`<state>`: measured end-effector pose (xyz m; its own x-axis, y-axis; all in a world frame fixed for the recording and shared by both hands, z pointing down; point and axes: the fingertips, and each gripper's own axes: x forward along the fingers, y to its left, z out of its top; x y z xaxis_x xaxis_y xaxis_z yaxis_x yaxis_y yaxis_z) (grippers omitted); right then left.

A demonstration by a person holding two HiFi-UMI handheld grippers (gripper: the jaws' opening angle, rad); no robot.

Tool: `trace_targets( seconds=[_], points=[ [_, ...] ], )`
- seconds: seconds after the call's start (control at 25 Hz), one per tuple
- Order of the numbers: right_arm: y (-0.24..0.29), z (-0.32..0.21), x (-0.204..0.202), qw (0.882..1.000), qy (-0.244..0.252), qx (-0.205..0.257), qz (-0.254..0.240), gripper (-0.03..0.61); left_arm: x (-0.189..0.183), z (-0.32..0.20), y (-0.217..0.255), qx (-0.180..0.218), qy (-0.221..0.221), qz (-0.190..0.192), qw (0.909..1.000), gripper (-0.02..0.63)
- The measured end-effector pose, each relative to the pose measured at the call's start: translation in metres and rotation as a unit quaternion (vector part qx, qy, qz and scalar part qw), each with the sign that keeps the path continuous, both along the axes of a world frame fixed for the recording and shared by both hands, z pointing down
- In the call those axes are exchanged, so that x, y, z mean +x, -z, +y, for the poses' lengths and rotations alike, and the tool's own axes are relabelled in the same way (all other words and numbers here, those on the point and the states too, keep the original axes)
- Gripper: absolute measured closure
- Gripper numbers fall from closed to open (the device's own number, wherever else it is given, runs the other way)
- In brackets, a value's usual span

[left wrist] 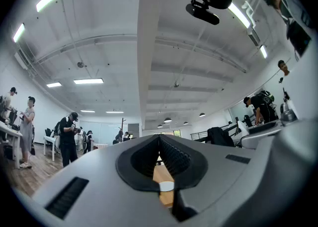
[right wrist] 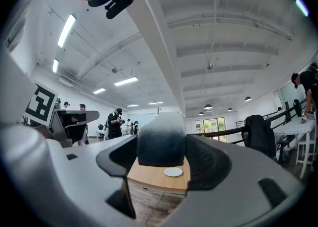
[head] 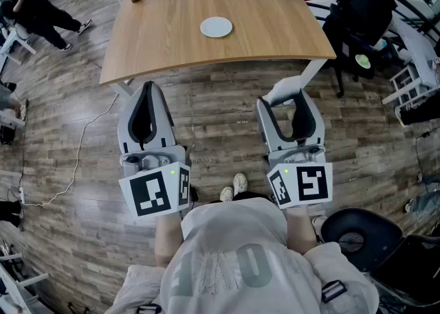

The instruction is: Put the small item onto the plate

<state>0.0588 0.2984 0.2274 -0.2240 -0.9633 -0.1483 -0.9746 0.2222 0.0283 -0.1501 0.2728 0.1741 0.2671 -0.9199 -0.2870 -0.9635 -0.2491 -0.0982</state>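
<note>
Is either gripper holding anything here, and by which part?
The right gripper grips the white item by its sides; the left gripper is shut, empty.

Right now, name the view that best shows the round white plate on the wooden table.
Head view: the round white plate lies whole from above on the wooden table. The right gripper view shows it small and flattened between its jaws; the left gripper view gives only a white sliver.

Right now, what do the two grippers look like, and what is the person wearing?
The left gripper and right gripper match: light grey shells, curved jaws lined with black ribbed pads, a small green light on each. Each carries a white cube with black square markers: left cube, right cube. The person wears a pale top with large faded lettering.
</note>
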Motion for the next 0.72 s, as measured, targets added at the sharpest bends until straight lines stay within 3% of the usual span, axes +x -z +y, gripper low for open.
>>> trace_targets(
  seconds=[0.72],
  points=[
    [-0.007,-0.041,0.034,1.0,0.011,-0.007,-0.007,0.268,0.024,-0.04,-0.013,-0.023,0.019,-0.005,0.9995,0.604]
  ],
)
